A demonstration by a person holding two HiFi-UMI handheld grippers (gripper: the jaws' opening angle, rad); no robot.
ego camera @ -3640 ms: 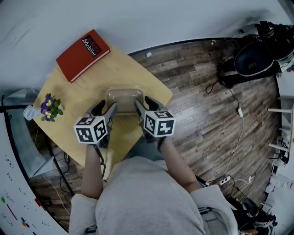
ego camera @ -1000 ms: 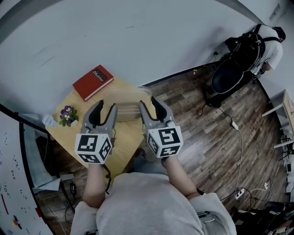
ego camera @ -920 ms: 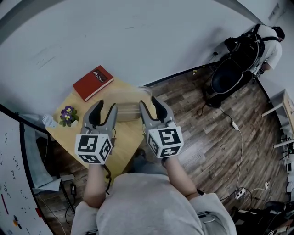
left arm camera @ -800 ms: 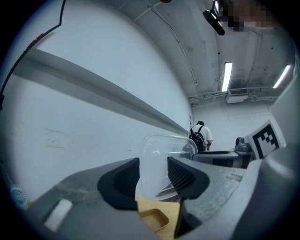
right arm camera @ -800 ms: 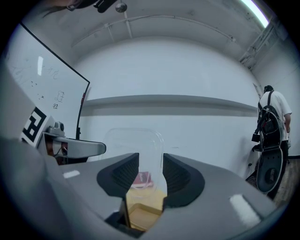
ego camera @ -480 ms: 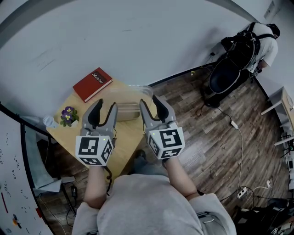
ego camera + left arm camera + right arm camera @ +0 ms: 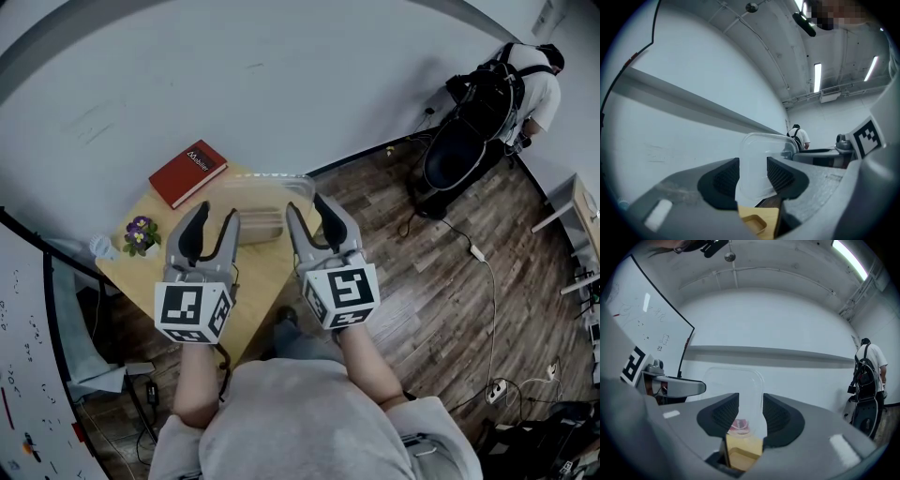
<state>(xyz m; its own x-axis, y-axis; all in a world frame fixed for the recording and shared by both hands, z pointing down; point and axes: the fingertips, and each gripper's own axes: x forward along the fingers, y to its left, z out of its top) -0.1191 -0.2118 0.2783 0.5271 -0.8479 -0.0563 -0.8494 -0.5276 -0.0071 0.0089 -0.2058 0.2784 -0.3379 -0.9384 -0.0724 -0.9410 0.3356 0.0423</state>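
Clear plastic lid (image 7: 272, 187) sits at the upper middle of the head view, lifted above the yellow table (image 7: 246, 291) and held between the two grippers. The left gripper (image 7: 214, 217) has it by its left edge and the right gripper (image 7: 309, 211) by its right edge. In the left gripper view the jaws stand narrow, and the clear plastic lid (image 7: 757, 173) rises upright out of the gap with both pads against it. The right gripper view shows the same: jaws drawn close on the lid (image 7: 740, 394), which stands on edge between them and reaches above the pads.

Low in both gripper views, under the jaws, a tan tray (image 7: 752, 226) lies on the table, well below the lid. The red book (image 7: 189, 172) lies at the table's far corner, to the upper left of the grippers in the head view. It shows as a red patch through the clear plastic in the right gripper view. A small pot of purple flowers (image 7: 139, 234) stands near the table's left edge, just left of the left gripper. Dark wood floor (image 7: 422, 253) fills the right side. In the upper right corner a person with a backpack (image 7: 530, 80) stands beside a dark bag (image 7: 459, 150). A whiteboard (image 7: 19, 375) runs down the lower left edge.
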